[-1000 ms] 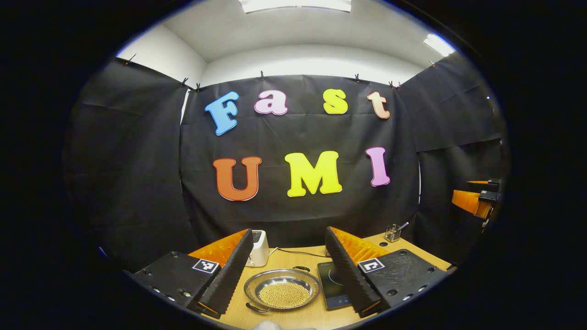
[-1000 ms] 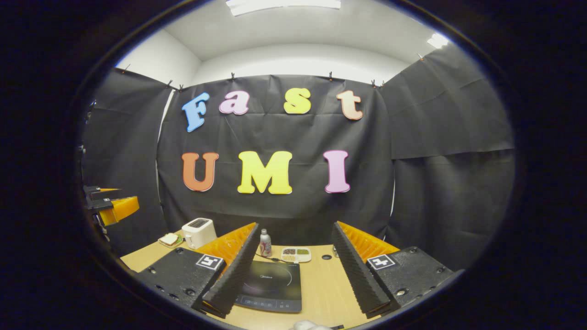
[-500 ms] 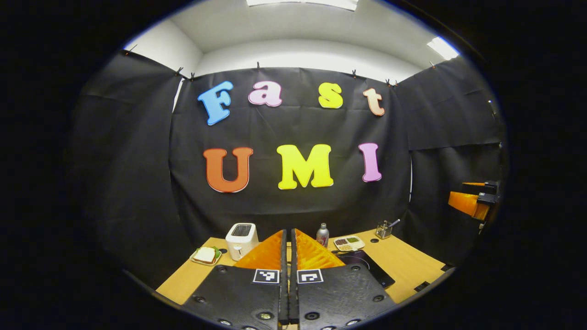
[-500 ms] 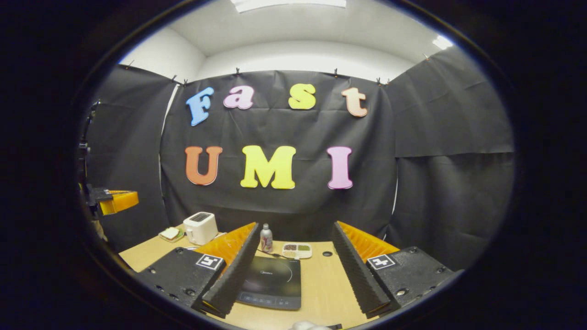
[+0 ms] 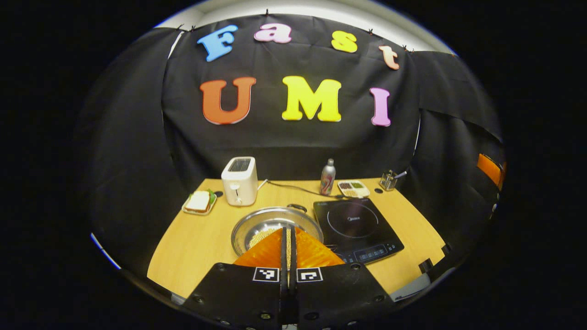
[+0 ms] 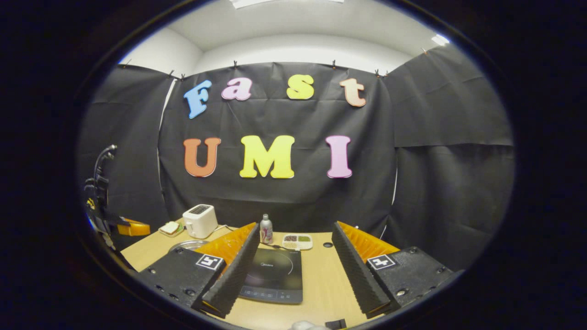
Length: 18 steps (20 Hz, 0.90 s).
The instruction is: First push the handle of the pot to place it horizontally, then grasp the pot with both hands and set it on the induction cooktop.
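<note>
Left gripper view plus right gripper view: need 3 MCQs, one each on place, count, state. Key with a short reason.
1. Where is the pot relative to the induction cooktop in the left gripper view?
A. On it
B. Beside it, on the table
C. Behind the toaster

2. How many bottles stand at the back of the table?
A. One
B. Two
C. Three

3. How do the two grippers stand?
A. Both open
B. Both shut
C. Left gripper shut, right gripper open

Key: 1 B, the pot sits on wood left of the cooktop. 2 A, a single bottle near the snack tray. 3 C, left fingers meet over the pot, holding nothing; right fingers stand spread apart.
</note>
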Motion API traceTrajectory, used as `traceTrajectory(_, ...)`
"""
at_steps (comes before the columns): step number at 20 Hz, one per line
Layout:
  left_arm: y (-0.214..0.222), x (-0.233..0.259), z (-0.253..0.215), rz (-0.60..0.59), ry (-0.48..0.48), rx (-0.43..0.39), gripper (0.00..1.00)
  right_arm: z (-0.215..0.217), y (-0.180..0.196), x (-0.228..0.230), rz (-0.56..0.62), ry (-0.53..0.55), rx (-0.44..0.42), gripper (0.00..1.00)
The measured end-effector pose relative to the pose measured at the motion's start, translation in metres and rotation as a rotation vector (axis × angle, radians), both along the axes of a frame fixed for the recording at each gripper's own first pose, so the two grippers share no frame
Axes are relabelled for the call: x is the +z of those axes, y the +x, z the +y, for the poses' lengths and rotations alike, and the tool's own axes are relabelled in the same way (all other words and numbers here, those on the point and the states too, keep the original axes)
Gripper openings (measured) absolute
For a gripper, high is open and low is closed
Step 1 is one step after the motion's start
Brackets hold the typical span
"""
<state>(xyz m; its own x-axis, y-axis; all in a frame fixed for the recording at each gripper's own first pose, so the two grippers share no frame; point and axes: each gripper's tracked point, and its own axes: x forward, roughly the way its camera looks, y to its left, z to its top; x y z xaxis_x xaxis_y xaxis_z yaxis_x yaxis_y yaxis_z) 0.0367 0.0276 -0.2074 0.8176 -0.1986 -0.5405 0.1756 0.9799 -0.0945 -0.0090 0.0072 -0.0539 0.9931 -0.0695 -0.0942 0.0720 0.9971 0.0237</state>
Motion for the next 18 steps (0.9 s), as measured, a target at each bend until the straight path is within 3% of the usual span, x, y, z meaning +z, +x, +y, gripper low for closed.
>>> traceTrajectory(6, -0.025, -0.099, -0.002, 0.269, 0.065, -0.054, 0.0, -0.002, -0.003, -0.017, 0.038, 0.036, -0.023, 0.99)
traceTrajectory(11, -0.036, -0.152, -0.002, 0.44, 0.081, -0.107, 0.0, -0.007, -0.001, -0.025, 0.069, 0.048, -0.054, 0.99)
traceTrajectory(18, -0.019, -0.189, 0.01, 0.552, 0.123, -0.122, 0.0, -0.003, 0.008, -0.032, 0.092, 0.054, -0.054, 0.99)
